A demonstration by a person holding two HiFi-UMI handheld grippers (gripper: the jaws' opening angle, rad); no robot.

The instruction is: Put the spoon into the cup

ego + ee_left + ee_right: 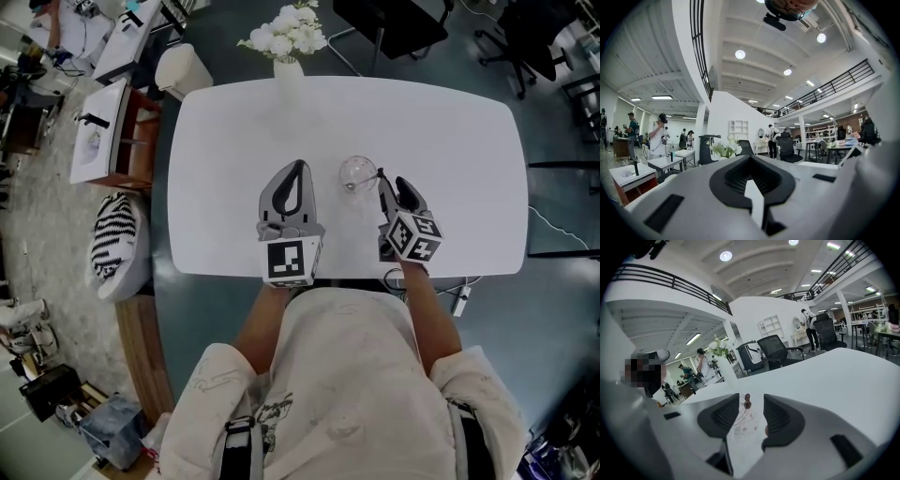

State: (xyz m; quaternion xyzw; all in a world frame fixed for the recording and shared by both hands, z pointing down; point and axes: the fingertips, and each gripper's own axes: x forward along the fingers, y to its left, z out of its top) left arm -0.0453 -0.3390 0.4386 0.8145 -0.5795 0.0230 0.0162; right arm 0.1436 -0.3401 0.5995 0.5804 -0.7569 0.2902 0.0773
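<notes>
My left gripper (296, 178): level, left of cup (357, 173), jaws closed together, empty. My right gripper (396, 190): tilted down, just right of cup, jaws spread, released, nothing gripped. Clear cup upright on white table (450, 141); spoon (747, 401) inside, handle toward right gripper.

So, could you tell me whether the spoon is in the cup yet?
In: the spoon stands inside the clear cup, its handle leaning past the rim.

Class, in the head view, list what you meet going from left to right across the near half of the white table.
left hand-held gripper → glass cup → right hand-held gripper
</notes>
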